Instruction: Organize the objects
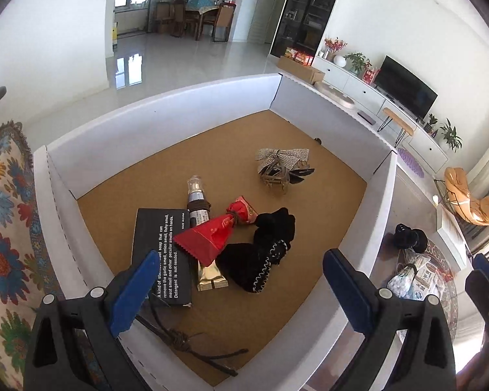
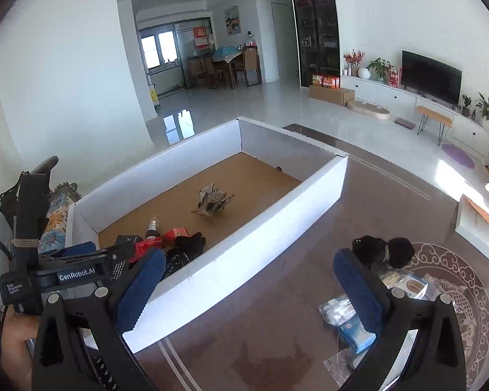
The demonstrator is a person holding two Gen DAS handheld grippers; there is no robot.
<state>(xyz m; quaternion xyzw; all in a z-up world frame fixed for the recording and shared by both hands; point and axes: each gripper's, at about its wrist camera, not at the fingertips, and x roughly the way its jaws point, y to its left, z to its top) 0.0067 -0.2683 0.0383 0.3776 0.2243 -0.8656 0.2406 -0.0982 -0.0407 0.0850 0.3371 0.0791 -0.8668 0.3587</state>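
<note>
Blue pads of the left tool (image 1: 244, 290) frame the near end of a white box (image 1: 166, 120), spread wide with nothing between them. Just below them a dark knotted cord (image 1: 182, 342) lies on the box's brown floor. Beyond it sit a black card (image 1: 161, 254) with white print, a red sachet (image 1: 212, 238) overlapping a gold one (image 1: 212, 280), a small bottle (image 1: 197, 202) partly under the red sachet, and a black pouch (image 1: 264, 251) touching the red sachet's tied end. A glittery bow clip (image 1: 282, 169) stands well apart, nearer the far wall.

From the right wrist view, the right tool (image 2: 247, 290) is likewise released and empty, hovering over the brown worktop (image 2: 260, 325) outside the box. Under its right pad lies a loose heap: a black fuzzy item (image 2: 384, 251), clear packets (image 2: 335, 309) and a blue-and-white packet (image 2: 355, 332), all near one another and well apart from the box wall.

My judgement is that the sorting is well under way but not finished: six or so things are already in the box, while the heap on the worktop is still outside. What remains looks like picking those up one at a time and setting them inside, probably with the right tool, which is nearest.
</note>
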